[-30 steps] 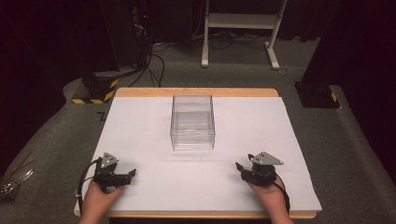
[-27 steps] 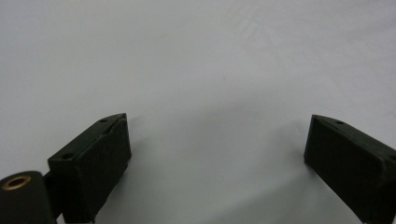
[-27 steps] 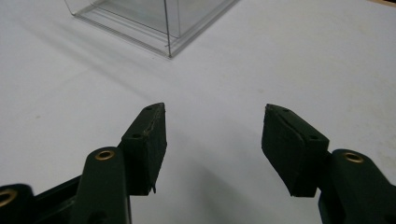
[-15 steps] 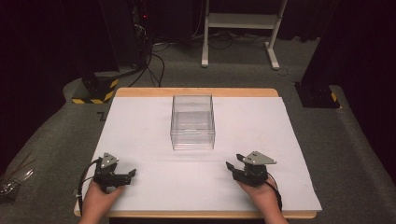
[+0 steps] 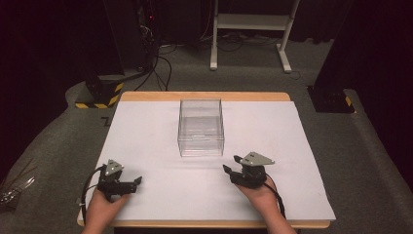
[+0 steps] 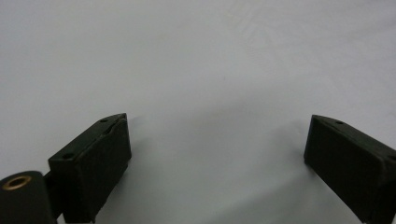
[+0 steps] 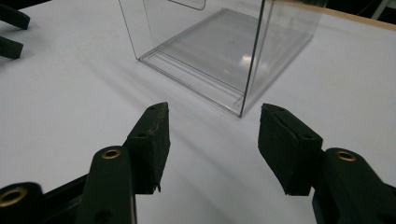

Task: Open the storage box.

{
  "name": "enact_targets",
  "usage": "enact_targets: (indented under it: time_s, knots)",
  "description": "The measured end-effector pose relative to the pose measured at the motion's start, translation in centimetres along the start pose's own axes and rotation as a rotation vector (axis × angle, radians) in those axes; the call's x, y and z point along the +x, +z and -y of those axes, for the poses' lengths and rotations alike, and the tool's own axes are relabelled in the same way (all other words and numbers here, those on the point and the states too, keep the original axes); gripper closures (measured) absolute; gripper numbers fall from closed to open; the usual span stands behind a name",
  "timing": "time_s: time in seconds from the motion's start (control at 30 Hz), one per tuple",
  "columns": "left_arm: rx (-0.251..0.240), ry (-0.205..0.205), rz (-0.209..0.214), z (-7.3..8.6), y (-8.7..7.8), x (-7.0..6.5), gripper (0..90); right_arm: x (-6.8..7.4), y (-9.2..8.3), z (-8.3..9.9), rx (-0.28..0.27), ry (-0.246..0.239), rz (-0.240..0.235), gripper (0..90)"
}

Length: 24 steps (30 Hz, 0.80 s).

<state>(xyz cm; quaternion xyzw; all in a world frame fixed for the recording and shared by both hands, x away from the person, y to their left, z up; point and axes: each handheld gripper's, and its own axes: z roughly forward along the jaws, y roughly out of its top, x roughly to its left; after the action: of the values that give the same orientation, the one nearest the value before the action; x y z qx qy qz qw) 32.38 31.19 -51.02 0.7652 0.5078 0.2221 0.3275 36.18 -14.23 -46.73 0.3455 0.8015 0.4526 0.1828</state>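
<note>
Right gripper (image 5: 233, 165), jaws spread and empty, faces the near corner of the clear box (image 5: 201, 126) at mid-table, probably lining up a grasp. Left gripper (image 5: 136, 182), also wide open and empty, rests apart on the white sheet (image 5: 146, 136).
</note>
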Motion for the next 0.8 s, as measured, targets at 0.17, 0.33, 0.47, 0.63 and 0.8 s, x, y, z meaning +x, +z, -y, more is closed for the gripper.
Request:
enact_targets:
  time_s: [0.17,0.33,0.47,0.63,0.8]
  knots:
    - [0.001,-0.001,0.000,0.0,0.0,0.0,7.5,0.2,0.9,-0.7,-0.015,0.009,-0.025,46.2]
    - [0.001,-0.001,0.000,0.0,0.0,0.0,7.5,0.0,1.7,-1.3,-0.022,0.022,-0.055,48.6]
    - [0.001,-0.001,0.000,0.0,0.0,0.0,7.5,-0.3,2.5,-1.8,-0.021,0.047,-0.074,49.1]
    - [0.000,-0.001,0.001,0.0,0.0,0.0,7.5,-0.5,3.4,-2.2,-0.015,0.050,-0.093,49.7]
    - [0.000,-0.001,0.000,0.0,0.0,0.0,7.5,-0.5,4.3,-2.6,-0.034,0.051,-0.117,49.8]
